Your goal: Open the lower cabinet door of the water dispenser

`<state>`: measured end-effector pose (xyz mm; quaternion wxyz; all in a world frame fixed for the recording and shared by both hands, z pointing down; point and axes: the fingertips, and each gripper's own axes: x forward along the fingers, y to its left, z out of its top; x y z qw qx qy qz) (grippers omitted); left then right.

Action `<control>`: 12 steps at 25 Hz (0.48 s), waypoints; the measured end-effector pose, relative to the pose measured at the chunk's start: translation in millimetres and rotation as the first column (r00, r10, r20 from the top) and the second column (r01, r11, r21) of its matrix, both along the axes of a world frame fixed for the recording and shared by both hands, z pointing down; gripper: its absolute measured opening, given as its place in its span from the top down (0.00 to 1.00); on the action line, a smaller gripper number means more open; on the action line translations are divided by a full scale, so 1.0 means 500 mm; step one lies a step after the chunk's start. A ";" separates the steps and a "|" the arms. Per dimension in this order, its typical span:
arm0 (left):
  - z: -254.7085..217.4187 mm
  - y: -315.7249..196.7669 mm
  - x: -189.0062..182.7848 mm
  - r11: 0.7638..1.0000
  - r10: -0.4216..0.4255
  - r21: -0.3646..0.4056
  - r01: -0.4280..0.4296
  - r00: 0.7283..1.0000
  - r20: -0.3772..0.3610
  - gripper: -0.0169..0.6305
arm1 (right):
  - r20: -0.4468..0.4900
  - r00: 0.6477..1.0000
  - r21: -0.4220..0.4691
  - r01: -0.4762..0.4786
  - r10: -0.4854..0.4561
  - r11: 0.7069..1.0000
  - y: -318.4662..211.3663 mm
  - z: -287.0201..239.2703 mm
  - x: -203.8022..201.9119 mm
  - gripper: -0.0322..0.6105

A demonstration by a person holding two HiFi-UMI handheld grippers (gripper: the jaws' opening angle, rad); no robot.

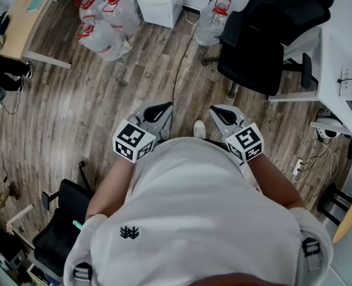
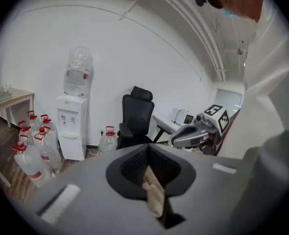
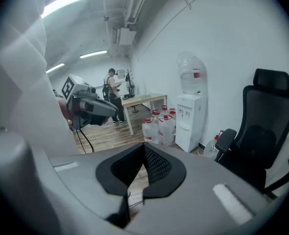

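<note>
The white water dispenser point(image 1: 158, 1) stands against the far wall with an empty bottle on top; its lower cabinet door point(image 2: 71, 147) looks closed. It also shows in the right gripper view as the dispenser point(image 3: 190, 120). Both grippers are held close to the person's chest, well short of it. My left gripper point(image 1: 161, 108) has its jaws together with nothing held, as the left gripper view point(image 2: 149, 164) also shows. My right gripper point(image 1: 218, 111) is likewise shut and empty point(image 3: 144, 154). Each gripper view catches the other gripper off to the side.
Several red-capped water bottles point(image 1: 106, 20) crowd the floor left of the dispenser, and one bottle point(image 1: 214, 19) stands to its right. A black office chair point(image 1: 254, 47) sits beside a white desk point(image 1: 340, 64). A cable point(image 1: 178, 70) runs across the wooden floor. A person point(image 3: 112, 100) stands far off by a table.
</note>
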<state>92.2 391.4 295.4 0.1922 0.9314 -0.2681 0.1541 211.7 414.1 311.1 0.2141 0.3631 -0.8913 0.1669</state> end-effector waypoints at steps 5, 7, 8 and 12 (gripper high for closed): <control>0.007 -0.006 0.098 0.998 -0.065 -0.010 0.065 0.998 0.000 0.89 | 0.017 0.999 0.009 0.047 -0.048 0.999 -0.023 0.007 0.081 0.95; -0.001 -0.011 0.115 0.995 -0.098 -0.012 0.098 0.995 0.001 0.89 | 0.028 0.997 0.001 0.078 -0.078 0.997 -0.028 0.013 0.092 0.95; -0.003 -0.012 0.120 0.994 -0.112 -0.011 0.112 0.994 0.005 0.89 | 0.033 0.995 -0.005 0.097 -0.097 0.995 -0.030 0.019 0.094 0.95; 0.003 -0.024 0.111 0.987 -0.157 -0.019 0.157 0.987 0.027 0.89 | 0.050 0.990 -0.043 0.132 -0.129 0.990 -0.059 0.055 0.089 0.95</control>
